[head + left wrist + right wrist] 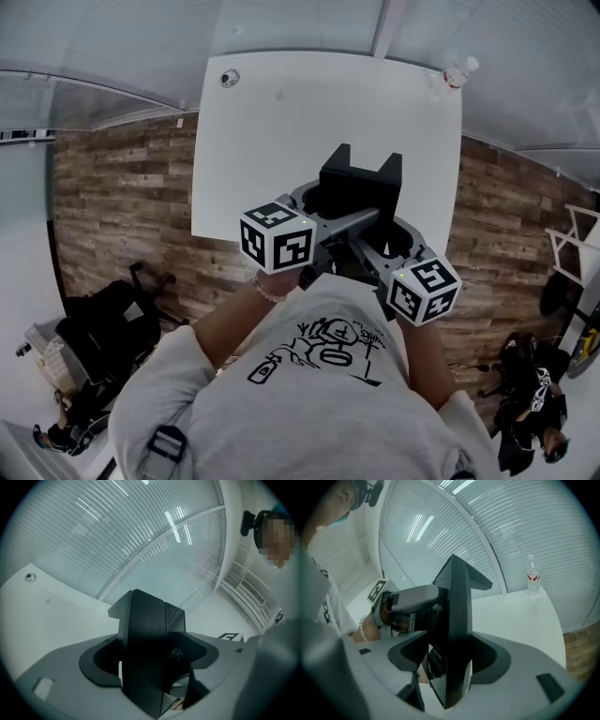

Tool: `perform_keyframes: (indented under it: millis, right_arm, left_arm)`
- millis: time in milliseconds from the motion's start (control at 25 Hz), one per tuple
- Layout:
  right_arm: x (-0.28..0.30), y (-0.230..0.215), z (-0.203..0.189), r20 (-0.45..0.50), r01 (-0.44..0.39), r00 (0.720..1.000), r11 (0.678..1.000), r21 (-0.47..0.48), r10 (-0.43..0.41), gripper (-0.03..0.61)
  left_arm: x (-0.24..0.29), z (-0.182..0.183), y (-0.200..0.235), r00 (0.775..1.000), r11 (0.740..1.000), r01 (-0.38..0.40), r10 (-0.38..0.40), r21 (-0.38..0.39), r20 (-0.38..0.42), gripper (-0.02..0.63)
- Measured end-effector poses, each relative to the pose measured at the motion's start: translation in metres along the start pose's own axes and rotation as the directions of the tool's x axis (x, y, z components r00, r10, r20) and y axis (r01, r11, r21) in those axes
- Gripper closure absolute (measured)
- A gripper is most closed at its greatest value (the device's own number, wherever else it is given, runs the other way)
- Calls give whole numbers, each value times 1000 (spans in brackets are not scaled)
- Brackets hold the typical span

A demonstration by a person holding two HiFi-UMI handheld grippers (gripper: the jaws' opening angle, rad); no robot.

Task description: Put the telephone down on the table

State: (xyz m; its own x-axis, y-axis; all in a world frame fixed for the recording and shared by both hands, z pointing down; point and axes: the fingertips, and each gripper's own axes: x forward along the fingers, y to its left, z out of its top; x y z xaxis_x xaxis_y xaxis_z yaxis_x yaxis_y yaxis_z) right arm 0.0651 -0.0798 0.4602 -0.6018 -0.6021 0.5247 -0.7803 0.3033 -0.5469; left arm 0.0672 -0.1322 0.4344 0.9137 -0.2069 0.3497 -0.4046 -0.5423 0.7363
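Note:
I cannot make out a telephone in any view. Both grippers are held side by side over the near edge of the white table (309,103). The left gripper (337,155) points its black jaws away from me, and in its own view they (150,602) stand pressed together as one slab. The right gripper (392,167) sits close on its right, and its jaws (457,566) also look closed into a single black slab. A dark ribbed part (434,660) shows low beside the right jaws; I cannot tell what it is. The left gripper's grey body (410,597) fills the left of the right gripper view.
A clear water bottle (455,75) (533,578) stands at the table's far right corner. A small round object (230,78) (30,577) lies at its far left corner. Dark bags (103,328) sit on the wood floor at left, a white rack (572,244) at right.

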Motion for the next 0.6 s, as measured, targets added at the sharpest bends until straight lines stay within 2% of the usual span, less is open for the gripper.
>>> perform_keyframes:
  millis: [600]
  right_arm:
    - [30,-48,-33,-35,21,999,999,45,-19,318]
  left_arm:
    - [38,-30,47,998,999,9,-11,-35,-63,225]
